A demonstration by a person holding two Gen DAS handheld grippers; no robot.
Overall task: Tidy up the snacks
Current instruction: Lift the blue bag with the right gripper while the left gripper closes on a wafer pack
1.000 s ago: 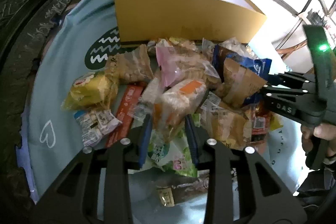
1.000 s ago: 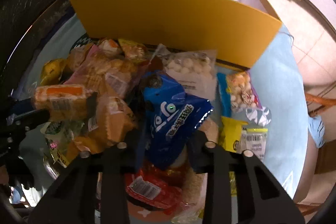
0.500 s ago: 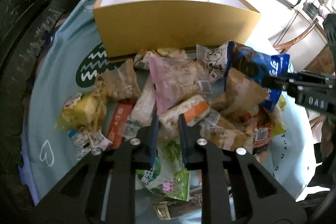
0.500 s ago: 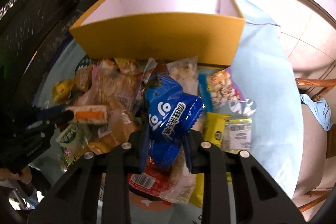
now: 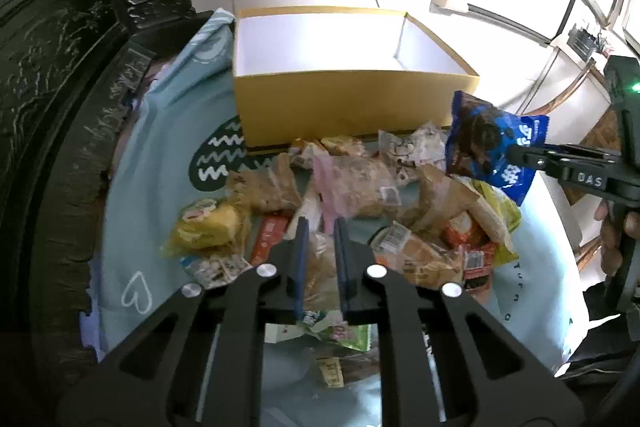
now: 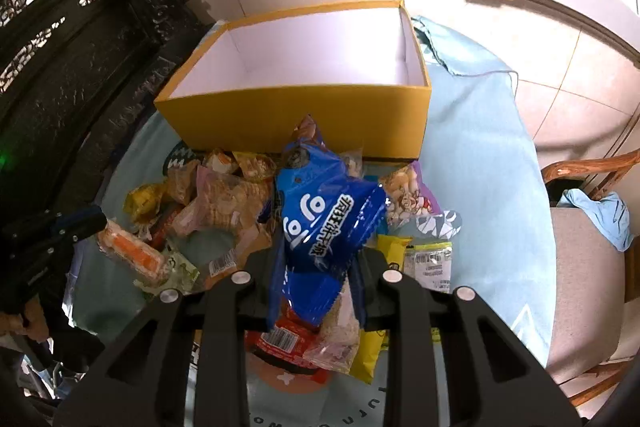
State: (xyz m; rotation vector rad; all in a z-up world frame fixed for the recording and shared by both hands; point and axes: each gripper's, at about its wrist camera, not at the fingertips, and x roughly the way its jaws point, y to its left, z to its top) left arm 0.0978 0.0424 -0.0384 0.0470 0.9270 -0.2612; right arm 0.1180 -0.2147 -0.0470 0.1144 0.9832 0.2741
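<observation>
Both grippers have risen off the heap since the earlier frames, each carrying a packet. At first the left gripper [image 5: 322, 259] stood open around the clear rice-cracker packet with the orange label [image 6: 130, 253] while it lay in the pile; its fingers have since closed narrow on it, and in the right wrist view the packet hangs in the air from those fingers, clear of the snacks beneath. The right gripper [image 6: 316, 269] already had the blue cookie bag [image 6: 324, 223] between its fingers; it grips the bag's lower end, the rest standing up ahead of the fingertips, and the bag that was down among the other snacks now rides above them.

Beyond both sets of fingers sits the yellow box [image 6: 296, 119] on the blue-clothed bench [image 6: 480, 187], its near wall just behind the pile. As far as its white inside shows, it holds nothing yet.

By my reading, the task has barely begun. Nothing is sorted so far; two packets are picked and on their way, probably to the box. Below and ahead of the fingers the pile of snacks [image 5: 360, 195] is all to do: a pink bag, a yellow one, brown bread packets, a red wrapper, a green pouch and several more.
</observation>
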